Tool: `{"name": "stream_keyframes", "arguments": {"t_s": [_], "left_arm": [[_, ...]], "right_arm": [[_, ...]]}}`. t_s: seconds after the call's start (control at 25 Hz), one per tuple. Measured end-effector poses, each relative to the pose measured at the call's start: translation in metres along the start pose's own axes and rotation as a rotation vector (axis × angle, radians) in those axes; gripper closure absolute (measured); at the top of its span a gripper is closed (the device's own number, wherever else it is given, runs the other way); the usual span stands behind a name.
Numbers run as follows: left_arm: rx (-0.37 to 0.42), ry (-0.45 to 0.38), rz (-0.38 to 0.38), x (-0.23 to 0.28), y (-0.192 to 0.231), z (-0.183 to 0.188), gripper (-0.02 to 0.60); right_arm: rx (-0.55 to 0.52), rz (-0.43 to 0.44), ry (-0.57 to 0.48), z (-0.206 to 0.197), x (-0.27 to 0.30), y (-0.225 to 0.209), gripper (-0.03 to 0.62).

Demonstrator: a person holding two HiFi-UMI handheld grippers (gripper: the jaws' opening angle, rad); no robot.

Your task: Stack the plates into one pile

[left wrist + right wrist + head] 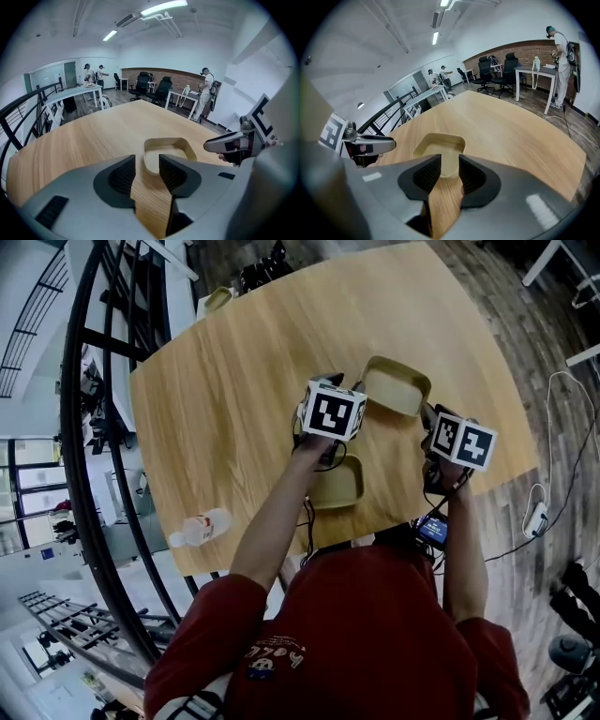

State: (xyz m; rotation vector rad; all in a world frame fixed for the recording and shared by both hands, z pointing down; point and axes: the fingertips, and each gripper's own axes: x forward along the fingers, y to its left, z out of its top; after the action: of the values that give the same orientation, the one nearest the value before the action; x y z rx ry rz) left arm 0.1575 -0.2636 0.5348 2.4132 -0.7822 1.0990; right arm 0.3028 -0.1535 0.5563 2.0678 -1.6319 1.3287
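A person in a red top (pixel 366 634) is leaning over a pale wooden table with rounded corners (pixel 234 381), holding a gripper in each hand above its near-right part. Two shallow cream-coloured plates, square with rounded corners, are lying there apart from each other, not yet stacked. The farther plate (pixel 398 388) is sitting right side up toward the table's right edge, just ahead of both grippers. The nearer plate (pixel 345 488) is lying close to the table's near edge, under the left forearm, with a thin dark cable (pixel 336 465) crossing over it.

The left gripper (pixel 147 171) is hovering above the wood; its jaws are standing a narrow gap apart, gripping nothing, with only bare table showing between them. In the left gripper view the farther plate's near rim is showing just past the tips, a little to the right, and the other gripper is showing at the right side. The right gripper (pixel 450 171) is hovering likewise; its jaws are also narrowly parted and empty. In the right gripper view the same plate is lying just beyond them, slightly to the left.

A clear plastic bottle with a white label (pixel 200 527) is lying on its side at the table's near-left edge, well apart from the plates. A black metal railing (pixel 84 427) is curving past the table's left edge.
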Motion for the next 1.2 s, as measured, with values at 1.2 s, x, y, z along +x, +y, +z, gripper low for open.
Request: {"name": "stream_keyframes", "arguments": {"t_s": [1.2], "left_arm": [[-0.041, 0.180, 0.009, 0.087, 0.006, -0.030, 0.534]], "right_arm": [[0.123, 0.056, 0.085, -0.015, 0.058, -0.019, 0.554]]}}
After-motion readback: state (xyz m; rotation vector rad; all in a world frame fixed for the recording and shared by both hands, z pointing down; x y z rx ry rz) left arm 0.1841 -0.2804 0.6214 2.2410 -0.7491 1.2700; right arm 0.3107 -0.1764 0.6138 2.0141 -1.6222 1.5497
